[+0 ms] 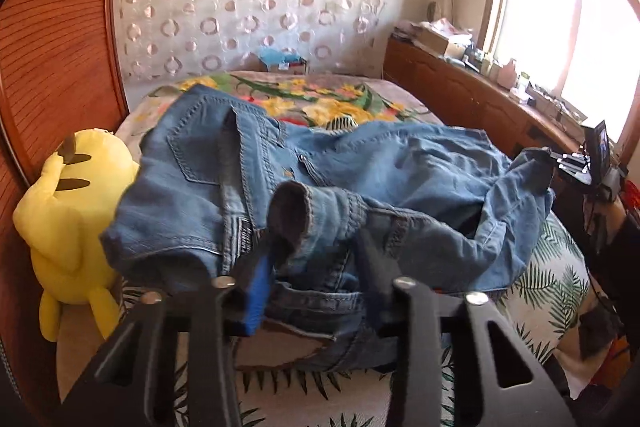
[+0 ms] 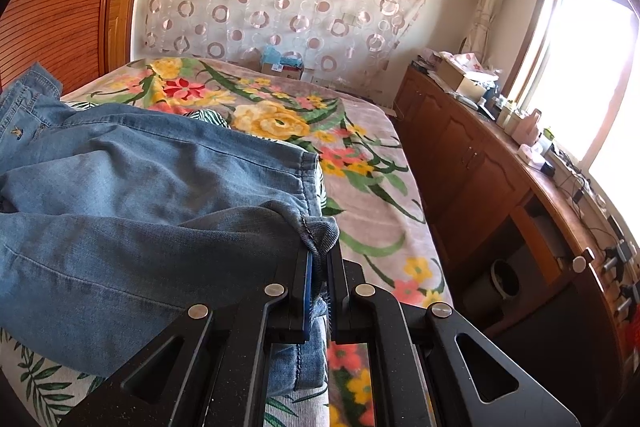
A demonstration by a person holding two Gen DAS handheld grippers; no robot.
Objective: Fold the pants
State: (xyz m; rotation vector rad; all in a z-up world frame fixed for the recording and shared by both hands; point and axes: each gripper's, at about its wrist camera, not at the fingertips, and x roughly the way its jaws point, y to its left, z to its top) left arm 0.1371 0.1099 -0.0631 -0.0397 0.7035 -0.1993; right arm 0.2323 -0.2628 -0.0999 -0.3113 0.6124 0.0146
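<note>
Blue denim pants (image 1: 320, 179) lie crumpled across the bed, waistband end toward the left. My left gripper (image 1: 316, 251) has its fingers spread around a bunched waistband fold; its grip on the cloth is unclear. In the right wrist view the pant legs (image 2: 140, 195) stretch leftward over the bed. My right gripper (image 2: 319, 259) is shut on the hem corner of a pant leg and holds it slightly above the bed. The right gripper also shows far right in the left wrist view (image 1: 560, 159), holding the hem.
The bed has a floral blanket (image 2: 360, 155) and a leaf-print sheet (image 1: 552, 267). A yellow plush toy (image 1: 72, 211) sits at the left against a wooden wardrobe (image 1: 52, 47). A cluttered wooden sideboard (image 2: 500, 155) runs along the right under the window.
</note>
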